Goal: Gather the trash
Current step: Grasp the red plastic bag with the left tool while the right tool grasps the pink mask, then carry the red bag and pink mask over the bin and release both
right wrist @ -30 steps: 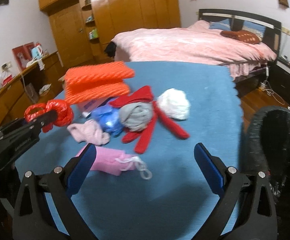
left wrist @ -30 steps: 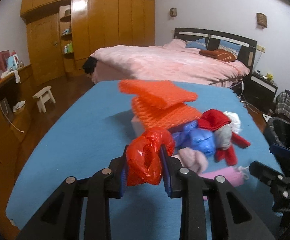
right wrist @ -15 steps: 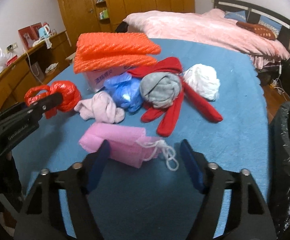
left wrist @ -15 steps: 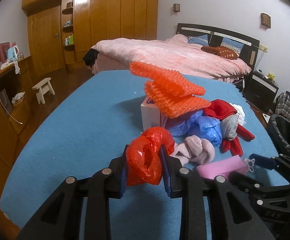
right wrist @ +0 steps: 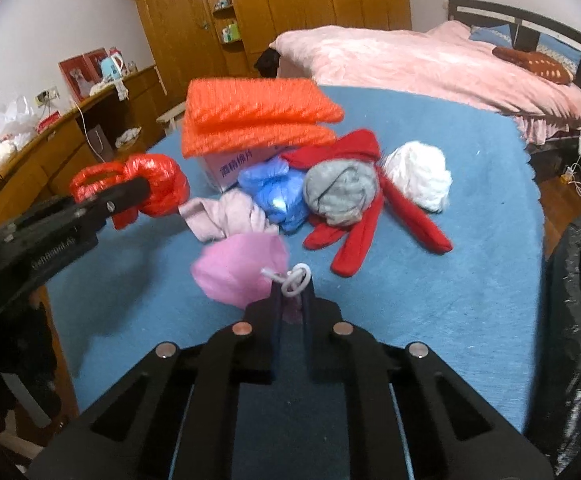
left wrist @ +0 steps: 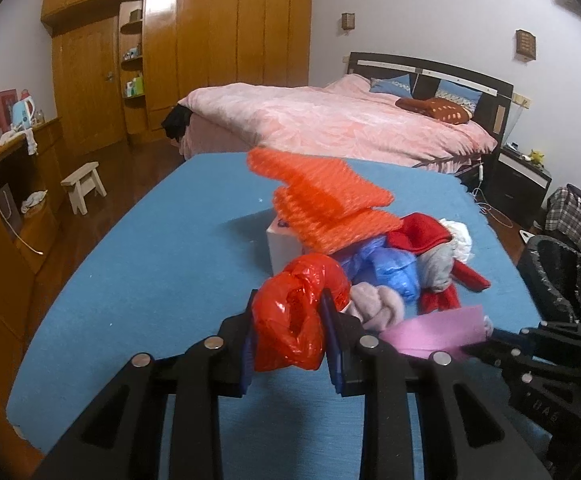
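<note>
My left gripper (left wrist: 288,300) is shut on a crumpled red plastic bag (left wrist: 294,320), held just above the blue-covered table (left wrist: 150,280). The right wrist view shows that bag (right wrist: 158,184) at the left. My right gripper (right wrist: 292,294) is shut on the end of a pink face mask (right wrist: 242,272), its white ear loop (right wrist: 296,280) sticking out above the pads. The mask's end is raised off the cloth. Behind it lies a pile: orange foam netting (right wrist: 250,120) on a white box (right wrist: 226,168), a blue plastic bag (right wrist: 274,196), a grey sock roll (right wrist: 342,188).
A black-lined trash bin (right wrist: 578,300) stands off the table's right edge. Red cloth strips (right wrist: 370,232), a white wad (right wrist: 418,176) and a pale pink sock (right wrist: 222,212) also lie in the pile. A pink bed (left wrist: 330,120) and a wooden wardrobe (left wrist: 210,60) stand beyond.
My right gripper went from wide open to shut on the pink mask, and the mask's near end has lifted and bunched. The left gripper kept still with the red bag.
</note>
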Tool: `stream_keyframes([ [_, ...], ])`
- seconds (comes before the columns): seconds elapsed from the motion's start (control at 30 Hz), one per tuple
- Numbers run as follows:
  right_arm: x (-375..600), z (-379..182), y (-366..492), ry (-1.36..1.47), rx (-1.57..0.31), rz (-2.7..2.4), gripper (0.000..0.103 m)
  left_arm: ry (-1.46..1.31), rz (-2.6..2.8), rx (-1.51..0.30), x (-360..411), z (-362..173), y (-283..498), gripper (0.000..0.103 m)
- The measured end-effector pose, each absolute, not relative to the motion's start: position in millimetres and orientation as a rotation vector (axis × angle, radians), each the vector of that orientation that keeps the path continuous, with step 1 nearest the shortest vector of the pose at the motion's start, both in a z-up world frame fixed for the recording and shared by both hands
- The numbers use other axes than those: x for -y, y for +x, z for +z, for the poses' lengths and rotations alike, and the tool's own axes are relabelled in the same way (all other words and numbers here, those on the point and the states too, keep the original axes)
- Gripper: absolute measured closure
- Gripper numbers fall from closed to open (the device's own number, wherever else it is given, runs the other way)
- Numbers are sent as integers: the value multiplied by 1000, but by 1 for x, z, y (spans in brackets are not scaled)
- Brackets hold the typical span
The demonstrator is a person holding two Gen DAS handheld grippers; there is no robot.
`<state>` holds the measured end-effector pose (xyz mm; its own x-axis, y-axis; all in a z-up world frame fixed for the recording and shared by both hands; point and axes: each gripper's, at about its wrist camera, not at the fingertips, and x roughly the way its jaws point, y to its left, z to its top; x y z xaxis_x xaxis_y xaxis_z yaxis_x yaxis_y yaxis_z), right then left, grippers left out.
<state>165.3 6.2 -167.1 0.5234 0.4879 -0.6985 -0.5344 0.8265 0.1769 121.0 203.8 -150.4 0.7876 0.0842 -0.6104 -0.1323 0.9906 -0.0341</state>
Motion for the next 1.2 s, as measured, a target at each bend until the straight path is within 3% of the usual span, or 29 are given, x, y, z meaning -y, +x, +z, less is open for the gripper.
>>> stream_keyframes([
  [0.63, 89, -98, 167, 53, -663, 437, 95, -55, -43, -579, -126, -104, 136, 74],
  [1.2, 207, -78, 157, 101, -590, 193, 95, -11, -252, -530, -18, -84, 159, 74],
])
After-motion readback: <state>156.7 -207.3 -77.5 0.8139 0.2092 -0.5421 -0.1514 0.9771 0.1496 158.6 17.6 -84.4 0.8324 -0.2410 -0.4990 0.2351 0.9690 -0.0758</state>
